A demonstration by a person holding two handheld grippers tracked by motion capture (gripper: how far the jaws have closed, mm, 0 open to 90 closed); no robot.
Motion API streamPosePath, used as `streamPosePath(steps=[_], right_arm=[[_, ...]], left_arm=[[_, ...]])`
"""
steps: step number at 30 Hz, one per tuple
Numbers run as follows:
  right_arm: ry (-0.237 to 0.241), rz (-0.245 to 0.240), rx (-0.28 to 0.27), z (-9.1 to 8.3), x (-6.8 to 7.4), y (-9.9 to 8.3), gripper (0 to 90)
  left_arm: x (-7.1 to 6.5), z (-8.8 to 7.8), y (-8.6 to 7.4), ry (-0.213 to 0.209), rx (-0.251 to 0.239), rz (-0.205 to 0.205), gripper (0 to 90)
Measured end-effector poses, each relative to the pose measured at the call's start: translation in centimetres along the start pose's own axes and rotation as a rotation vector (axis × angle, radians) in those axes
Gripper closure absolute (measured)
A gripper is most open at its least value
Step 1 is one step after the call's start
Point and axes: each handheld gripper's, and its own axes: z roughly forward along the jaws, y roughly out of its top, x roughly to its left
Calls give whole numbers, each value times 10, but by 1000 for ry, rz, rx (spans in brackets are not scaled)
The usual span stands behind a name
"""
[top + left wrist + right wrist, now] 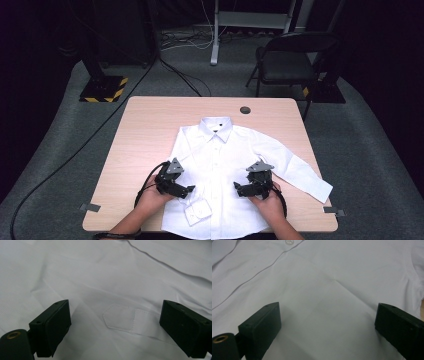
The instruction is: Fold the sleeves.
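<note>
A white button-up shirt (225,155) lies front up on the light wooden table (145,130), collar away from me. One sleeve is folded across the lower body, its cuff (197,212) near the hem; the other sleeve (302,172) stretches out to the right. My left gripper (190,190) hovers over the shirt's left side, open, and the cuff (130,320) lies flat on the cloth between its wide jaws, untouched. My right gripper (238,189) is over the shirt's right side, open too, with bare cloth and the button placket (262,268) ahead of it (328,315).
A round cable hole (245,110) sits at the table's far edge. Beyond the table stand a dark folding chair (292,60) and a stand base with yellow-black stripes (104,89). Cables run over the grey floor. Tape tabs (90,207) mark the front corners.
</note>
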Motion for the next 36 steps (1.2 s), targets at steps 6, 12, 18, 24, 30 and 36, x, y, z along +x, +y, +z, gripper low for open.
streamPosePath(steps=[6,12,18,24,30,36], right_arm=[[0,0,0,1,1,1,56],[6,-5,0,5,4,5,54],[23,-22,2,11,12,10,51],[42,-43,1,18,17,16,50],[55,-52,2,23,20,21,49],[64,-60,3,30,27,28,49]], left_arm=[[4,-1,-6,1,-36,-3,89],[10,-6,-10,12,-32,-14,89],[16,-14,-16,33,-21,-37,90],[20,-21,-22,54,-19,-54,91],[26,-28,-29,73,-18,-69,92],[33,-34,-37,91,-30,-81,92]])
